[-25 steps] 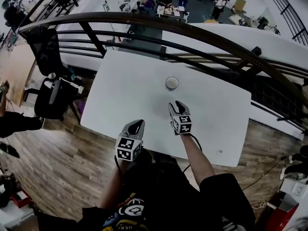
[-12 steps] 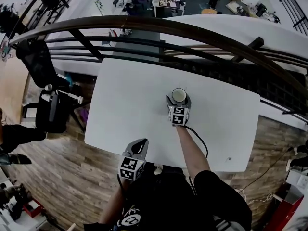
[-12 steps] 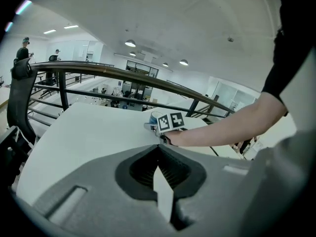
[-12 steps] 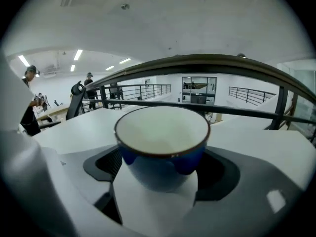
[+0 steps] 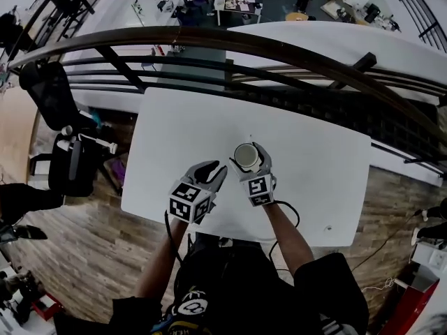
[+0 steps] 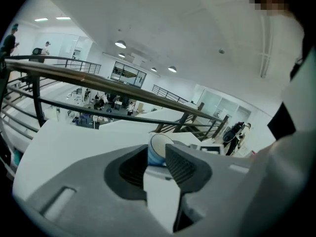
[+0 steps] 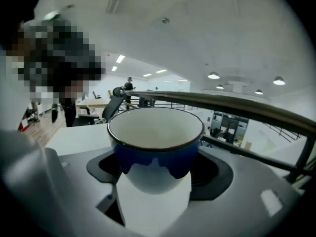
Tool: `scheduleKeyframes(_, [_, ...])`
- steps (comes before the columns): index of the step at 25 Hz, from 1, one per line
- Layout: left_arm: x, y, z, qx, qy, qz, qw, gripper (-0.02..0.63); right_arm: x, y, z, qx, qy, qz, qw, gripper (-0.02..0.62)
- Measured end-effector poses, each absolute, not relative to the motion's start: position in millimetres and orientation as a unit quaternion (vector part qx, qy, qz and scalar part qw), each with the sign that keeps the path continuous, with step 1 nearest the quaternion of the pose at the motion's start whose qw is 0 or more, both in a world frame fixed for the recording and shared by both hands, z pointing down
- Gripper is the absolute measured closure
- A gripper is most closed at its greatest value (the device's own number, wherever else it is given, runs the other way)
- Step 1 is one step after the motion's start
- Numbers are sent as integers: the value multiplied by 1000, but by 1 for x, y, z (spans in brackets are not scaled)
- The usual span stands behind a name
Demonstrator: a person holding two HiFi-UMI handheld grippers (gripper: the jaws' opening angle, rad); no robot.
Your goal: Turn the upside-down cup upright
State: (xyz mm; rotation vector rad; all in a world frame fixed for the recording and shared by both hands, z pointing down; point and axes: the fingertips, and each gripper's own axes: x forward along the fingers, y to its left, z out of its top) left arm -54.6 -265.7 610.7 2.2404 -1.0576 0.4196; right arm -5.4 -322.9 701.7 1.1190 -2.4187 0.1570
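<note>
Starting at the near edge of the head view, both forearms reach forward over a white table [image 5: 174,131].

Left gripper [image 5: 218,169]: it sits left of the cup [image 5: 245,156], with its tips pointing toward it and close to it. In the left gripper view its jaws are opening and stand a narrow gap apart. Nothing lies between them. The cup shows through that gap, just beyond the tips.

Right gripper [image 5: 249,160]: it points away from the person. Its jaws are spread wide and closing on the cup, one on each side. In the right gripper view the cup wall meets the dark pads on both sides.

Cup: the mouth faces up. The white interior and dark rim are visible in both the head view and the right gripper view. The outside is blue in the upper band and white below. It sits near the middle of the table, slightly toward the person. Whether its base touches the table cannot be determined.

Beyond the table's far edge runs a curved dark railing [image 5: 279,51]. A black chair [image 5: 70,162] stands to the left of the table on a wooden floor [image 5: 84,243]. Past the railing, desks [image 5: 234,2] with people at them are visible on a lower level.
</note>
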Motion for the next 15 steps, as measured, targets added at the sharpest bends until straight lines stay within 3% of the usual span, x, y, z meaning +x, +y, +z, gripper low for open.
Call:
scheduleKeyframes(2, [-29,-277,611,854,-382,185,300,418,-14,-293,669,373,-893,18,250,206])
scheduleKeyframes(4, [-4,-270,617,856,-358,211,307,396,-15,-265,648,351,-892,-39,281,206])
scheduleKeyframes(5, [4,-263,620,854,-352,222,311,405,-12,-254,641,345,-888,-67,298,204])
scheduleKeyframes(7, [14,-252,622,852,-347,232,317,551,-1,-237,631,338,-875,-105,330,204])
scheduleKeyframes(11, [34,-235,615,858,-297,190,373,558,22,-219,619,332,-871,-118,344,201])
scheduleKeyframes(15, [23,-245,596,848,-318,101,413,561,61,-207,610,379,-889,1,258,209])
